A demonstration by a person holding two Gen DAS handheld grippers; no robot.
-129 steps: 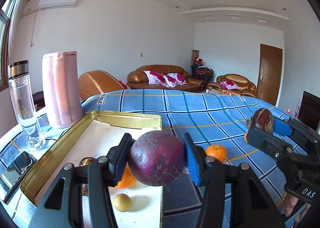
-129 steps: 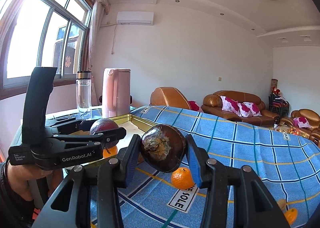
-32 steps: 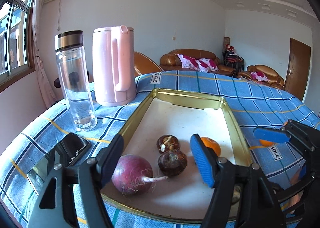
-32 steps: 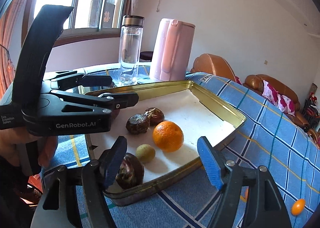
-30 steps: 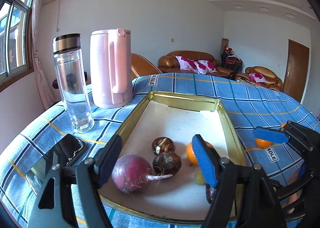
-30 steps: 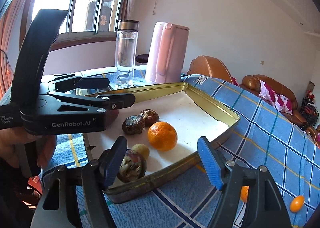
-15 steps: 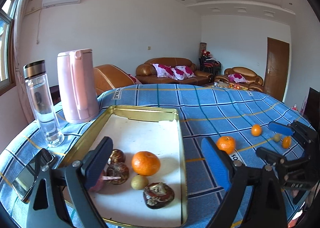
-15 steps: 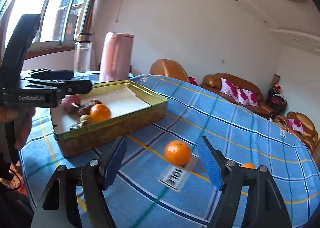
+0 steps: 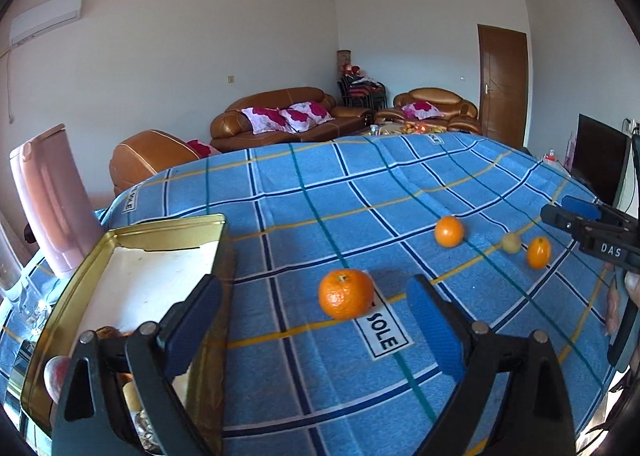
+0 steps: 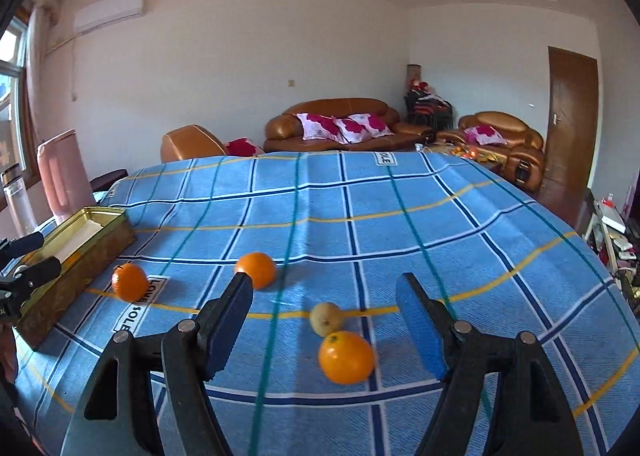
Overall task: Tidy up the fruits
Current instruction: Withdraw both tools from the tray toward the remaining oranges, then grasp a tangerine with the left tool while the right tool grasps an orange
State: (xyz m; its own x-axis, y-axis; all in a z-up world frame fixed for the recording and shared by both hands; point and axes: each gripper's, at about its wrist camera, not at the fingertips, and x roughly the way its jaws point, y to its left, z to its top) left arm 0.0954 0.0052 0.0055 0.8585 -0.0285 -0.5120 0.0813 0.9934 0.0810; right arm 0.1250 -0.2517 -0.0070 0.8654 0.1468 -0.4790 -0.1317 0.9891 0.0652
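My left gripper [image 9: 316, 320] is open and empty, with a mandarin [image 9: 346, 294] on the blue checked cloth just ahead between its jaws. The gold tray [image 9: 100, 244] lies to its left; fruits in it are mostly hidden behind the left finger. My right gripper [image 10: 324, 320] is open and empty over a smooth orange fruit [image 10: 346, 357] and a small yellowish fruit [image 10: 326, 319]. A second mandarin [image 10: 256, 270] and the first one [image 10: 129, 282] lie further left. The right gripper [image 9: 588, 224] shows at the left view's right edge.
A pink kettle [image 9: 52, 200] and a glass bottle [image 10: 16, 196] stand behind the tray [image 10: 80, 240]. The cloth-covered table [image 10: 360, 208] stretches far back. Sofas and a door are beyond it.
Both grippers have swung right, away from the tray, and come down toward the loose fruits on the cloth. Each stays open and empty.
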